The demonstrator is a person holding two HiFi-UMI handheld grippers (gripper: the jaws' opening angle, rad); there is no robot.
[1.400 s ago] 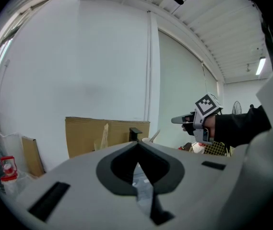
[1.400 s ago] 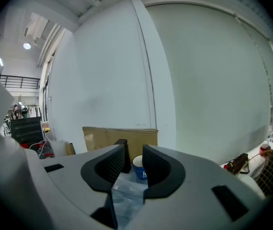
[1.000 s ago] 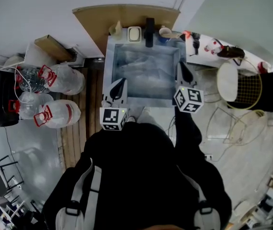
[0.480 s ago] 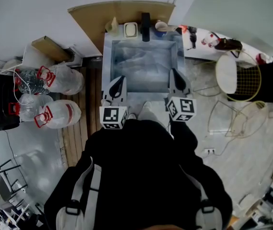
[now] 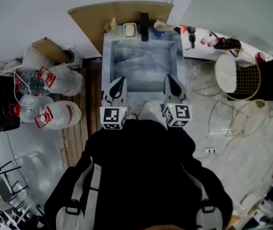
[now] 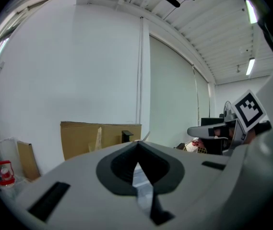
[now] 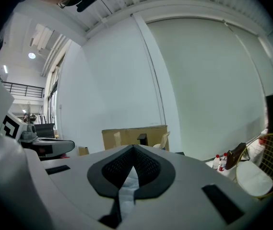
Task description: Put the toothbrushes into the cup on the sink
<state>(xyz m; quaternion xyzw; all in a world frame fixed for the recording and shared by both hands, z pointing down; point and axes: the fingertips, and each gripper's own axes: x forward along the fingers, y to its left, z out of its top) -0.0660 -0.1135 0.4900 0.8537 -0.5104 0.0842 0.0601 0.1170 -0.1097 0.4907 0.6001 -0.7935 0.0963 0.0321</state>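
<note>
The steel sink stands ahead of me. On its back ledge, right of the black faucet, sits the cup, with something pale sticking up from it; I cannot make out toothbrushes clearly. My left gripper hangs over the sink's near left corner, jaws shut and empty. My right gripper hovers over the near right corner, also shut with nothing in it. Both grippers are far from the cup. Seen from the left gripper and from the right gripper, the fingertips meet.
A soap dish and a small bottle stand on the ledge left of the faucet. Cardboard leans behind the sink. Big water jugs lie on the floor at left. A wire chair and a shelf with bottles are at right.
My right gripper has drawn back from the sink's right rim toward my body and now sits level with the left one. The left gripper has barely moved.
</note>
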